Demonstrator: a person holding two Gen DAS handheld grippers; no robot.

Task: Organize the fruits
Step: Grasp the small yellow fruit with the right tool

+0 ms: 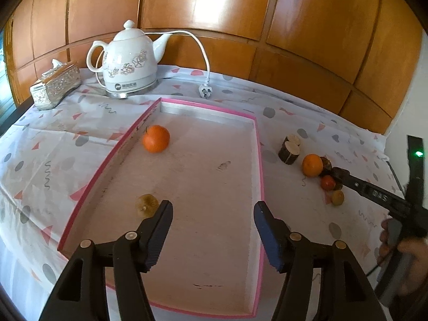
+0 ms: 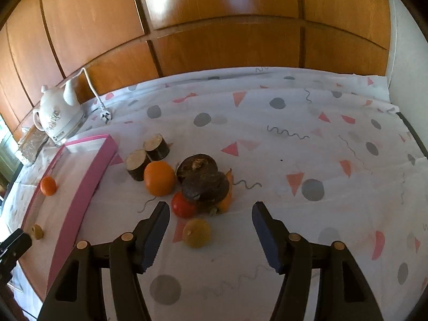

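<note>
Left gripper (image 1: 212, 206) wide open, empty, over pink tray (image 1: 259, 144) holding orange (image 1: 156, 138), right gripper (image 2: 211, 207) wide open, empty, above yellow fruit (image 2: 197, 232) on counter (image 2: 307, 160)

Tablecloth (image 2: 267, 160): white, printed with grey dots, pink triangles and dark squiggles. Tray (image 1: 259, 144): pink rim, pale whitish floor. Oranges, in tray (image 1: 156, 138) and right of it (image 2: 159, 178): bright orange. Tomato (image 2: 182, 206): red. Small near fruit (image 2: 197, 233): yellow. Kettle (image 1: 128, 61): white with floral pattern. Wall panels (image 1: 214, 8): glossy orange-brown wood. Gripper pads (image 2: 264, 238): blue on black.
</note>
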